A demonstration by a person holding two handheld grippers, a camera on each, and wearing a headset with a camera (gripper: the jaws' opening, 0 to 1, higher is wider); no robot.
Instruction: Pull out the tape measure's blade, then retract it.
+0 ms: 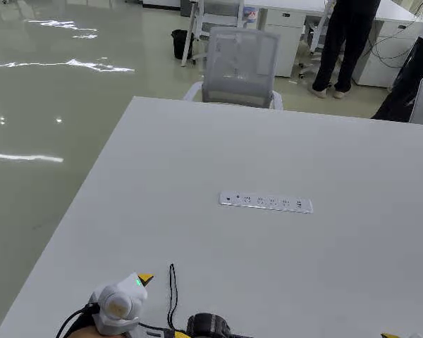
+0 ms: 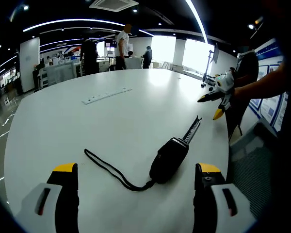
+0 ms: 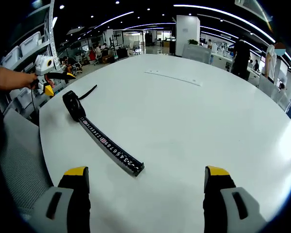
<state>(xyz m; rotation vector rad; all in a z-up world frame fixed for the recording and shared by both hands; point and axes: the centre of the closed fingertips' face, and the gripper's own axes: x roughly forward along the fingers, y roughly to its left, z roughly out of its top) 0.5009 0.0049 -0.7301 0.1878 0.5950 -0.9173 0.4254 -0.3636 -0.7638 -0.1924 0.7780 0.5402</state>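
The left hand-held gripper (image 2: 137, 168) and right hand-held gripper (image 3: 146, 171) are held released. The tape measure (image 3: 73, 104) is laid by the surface's (image 3: 184, 121) near edge, blade (image 3: 111, 144) extended. If retracted unrestrained, it could be whipped sideways.

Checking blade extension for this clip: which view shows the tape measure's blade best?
The right gripper view: the blade lies pulled out at full length, with its numbers visible to the tip. The left gripper view shows it foreshortened behind the case. The head view catches the case's top at its bottom edge.
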